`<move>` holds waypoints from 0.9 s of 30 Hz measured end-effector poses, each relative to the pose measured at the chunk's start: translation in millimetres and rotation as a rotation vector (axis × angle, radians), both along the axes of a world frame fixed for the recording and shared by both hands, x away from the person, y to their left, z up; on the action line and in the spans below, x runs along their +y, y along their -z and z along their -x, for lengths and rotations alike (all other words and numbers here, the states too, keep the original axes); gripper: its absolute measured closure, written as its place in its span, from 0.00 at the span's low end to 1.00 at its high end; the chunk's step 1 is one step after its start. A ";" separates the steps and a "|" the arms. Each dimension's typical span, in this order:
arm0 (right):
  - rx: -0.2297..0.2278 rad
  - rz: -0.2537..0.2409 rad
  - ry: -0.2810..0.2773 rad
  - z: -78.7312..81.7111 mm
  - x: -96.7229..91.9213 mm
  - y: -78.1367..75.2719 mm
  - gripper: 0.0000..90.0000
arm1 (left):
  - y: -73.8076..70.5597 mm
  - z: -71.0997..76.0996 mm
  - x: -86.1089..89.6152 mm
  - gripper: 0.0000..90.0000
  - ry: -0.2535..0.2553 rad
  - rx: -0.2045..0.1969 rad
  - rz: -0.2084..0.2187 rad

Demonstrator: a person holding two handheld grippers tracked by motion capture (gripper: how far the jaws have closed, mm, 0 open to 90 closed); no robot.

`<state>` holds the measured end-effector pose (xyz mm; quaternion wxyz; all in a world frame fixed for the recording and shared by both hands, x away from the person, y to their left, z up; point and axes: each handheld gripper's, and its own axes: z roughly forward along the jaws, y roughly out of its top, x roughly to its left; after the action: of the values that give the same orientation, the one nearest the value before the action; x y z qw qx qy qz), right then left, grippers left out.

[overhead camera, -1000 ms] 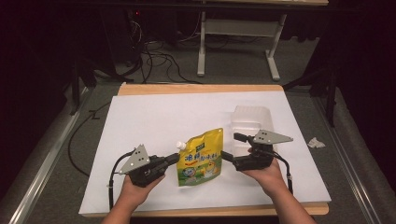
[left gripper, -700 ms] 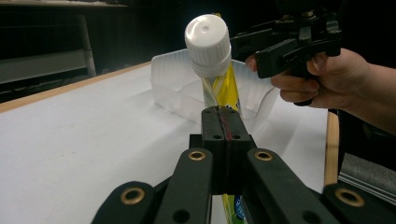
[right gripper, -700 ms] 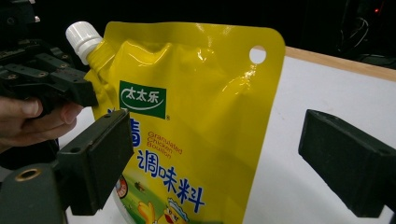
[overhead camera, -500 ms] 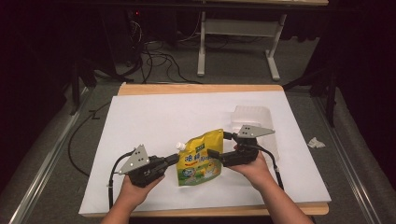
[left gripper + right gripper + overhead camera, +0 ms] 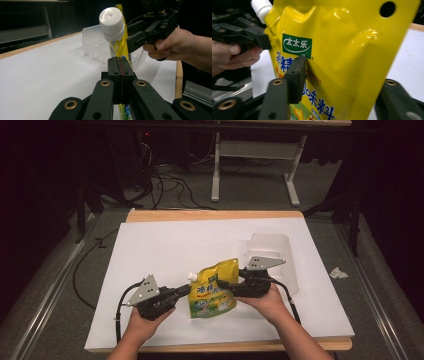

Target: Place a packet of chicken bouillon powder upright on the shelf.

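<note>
A yellow spouted pouch [image 5: 212,290] with a white cap [image 5: 111,22] stands upright on the white sheet between the two grippers. My left gripper [image 5: 187,291] is shut on the pouch's left edge below the spout; in the left gripper view its jaws [image 5: 120,67] meet on the yellow seam [image 5: 120,47]. My right gripper [image 5: 222,284] has just been closing on the pouch's right side. In the right gripper view [image 5: 342,72] one pad [image 5: 297,72] lies against the printed front of the pouch [image 5: 347,45], while the other jaw is behind it.
A clear plastic container [image 5: 272,250] lies on the white sheet [image 5: 175,245] just behind the right hand, also seen as the container [image 5: 97,42] beyond the cap. A crumpled scrap [image 5: 339,272] lies off the table to the right. Cables and a desk frame stand on the floor beyond.
The right gripper has moved left onto the pouch and its jaws have narrowed around it. The left gripper and the pouch have stayed where they were.
</note>
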<state>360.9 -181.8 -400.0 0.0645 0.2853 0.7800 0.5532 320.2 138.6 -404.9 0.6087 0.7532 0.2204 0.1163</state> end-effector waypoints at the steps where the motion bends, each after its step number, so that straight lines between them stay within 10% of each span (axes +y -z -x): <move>1: 0.002 -0.008 -0.007 -0.5 -0.7 0.4 0.61 | 0.0 0.0 0.0 1.00 0.000 0.000 0.000; 15: -0.014 -0.028 -0.134 3.9 -7.6 2.4 0.98 | 2.1 -3.6 0.3 0.98 -0.062 0.018 -0.032; 27: -0.048 -0.024 -0.142 11.5 -7.9 3.2 1.00 | 5.5 -1.6 6.8 0.56 -0.124 0.044 -0.113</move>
<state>349.4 -189.7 -403.1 0.0403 0.2170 0.7897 0.5724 321.8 145.4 -410.4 0.5519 0.7737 0.2731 0.1495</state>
